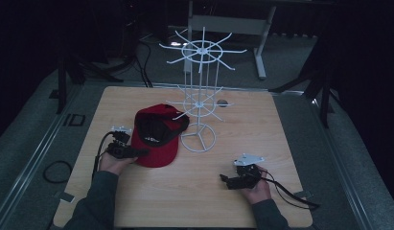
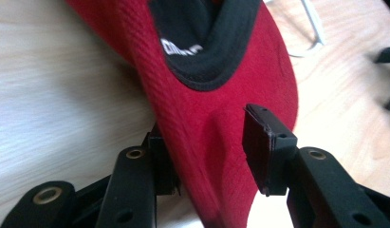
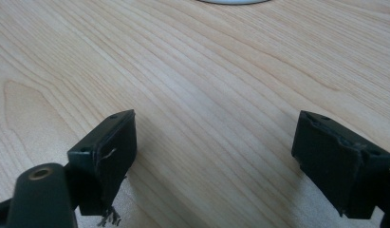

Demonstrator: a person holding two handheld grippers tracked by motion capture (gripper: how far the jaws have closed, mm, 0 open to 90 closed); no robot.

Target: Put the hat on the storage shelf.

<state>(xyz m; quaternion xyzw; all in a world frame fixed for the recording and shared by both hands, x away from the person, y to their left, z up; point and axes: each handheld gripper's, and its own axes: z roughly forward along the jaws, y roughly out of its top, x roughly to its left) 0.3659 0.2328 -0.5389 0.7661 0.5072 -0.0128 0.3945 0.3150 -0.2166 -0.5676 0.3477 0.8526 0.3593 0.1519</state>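
Red cap [image 1: 156,136] lies upside down on the tabletop [image 1: 233,206], left of centre, just beside the round base of a white wire rack [image 1: 199,103]. Left tool [image 1: 137,153] straddles the cap's near brim, jaws apart, one pad [image 2: 268,149] clear of the cloth. Right tool [image 1: 223,179] rests on the near right of the tabletop, well apart from the cap, jaws wide apart with nothing between.

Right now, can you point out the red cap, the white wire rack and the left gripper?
red cap [image 1: 158,152]: high view, on the brim.
white wire rack [image 1: 198,139]: high view, on its round base.
left gripper [image 2: 209,154]: left gripper view, between its jaws.
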